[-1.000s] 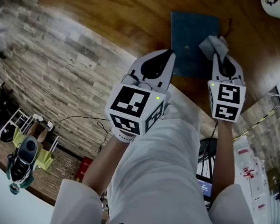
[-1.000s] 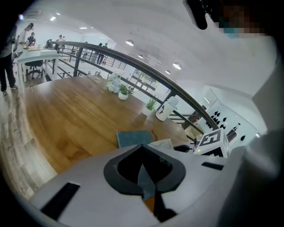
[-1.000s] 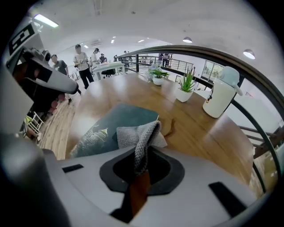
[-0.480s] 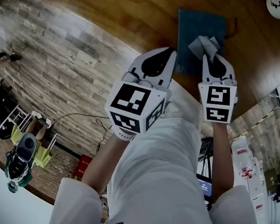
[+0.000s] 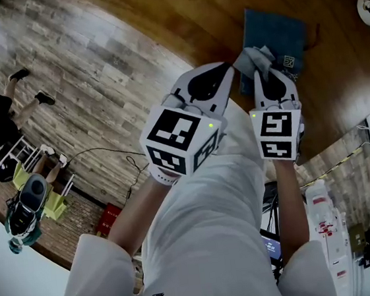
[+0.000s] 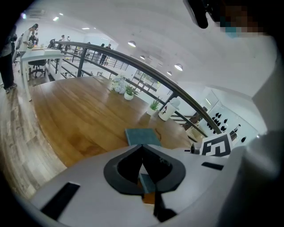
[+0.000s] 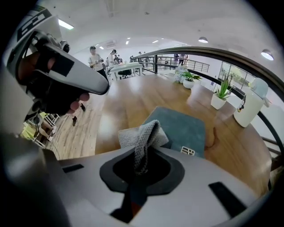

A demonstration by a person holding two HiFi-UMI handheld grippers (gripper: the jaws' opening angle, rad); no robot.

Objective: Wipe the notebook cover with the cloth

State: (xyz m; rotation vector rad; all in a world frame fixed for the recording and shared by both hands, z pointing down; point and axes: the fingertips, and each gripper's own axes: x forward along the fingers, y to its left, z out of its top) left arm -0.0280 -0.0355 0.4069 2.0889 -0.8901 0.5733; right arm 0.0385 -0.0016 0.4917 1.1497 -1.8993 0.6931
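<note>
- Notebook [image 5: 279,30]: one, teal cover, shut, flat on the worktop [image 5: 176,12] near its curved near edge. One small white emblem [image 5: 288,61] sits by the near right corner of the cover.
- Cloth [image 5: 254,58]: one, grey knit, its free end bunched on the notebook's near left corner.
- Right tongs [image 5: 263,75]: one, jaws pressed together on a fold of the cloth, tips over the notebook's near edge.
- Left tongs [image 5: 228,71]: one, jaws brought together with nothing between them. The tips are just beside the cloth, left of the notebook, at the worktop's edge.
- Open room: bare wood lies left of the notebook and beyond it. On the near side little worktop is left before the edge.
- Plants [image 7: 220,95]: two small potted ones in the right gripper view, with one white jug [image 7: 250,106]. All stand well apart from the notebook, along the far side.
- Worktop: one, brown polished wood, with a dark railing [image 7: 222,53] curving past its far side.
- Room: pale plank floor [image 5: 79,90] below, shoes [image 5: 29,205] on a low rack, several people [image 7: 93,56] standing far off, white ceiling with round lights.
</note>
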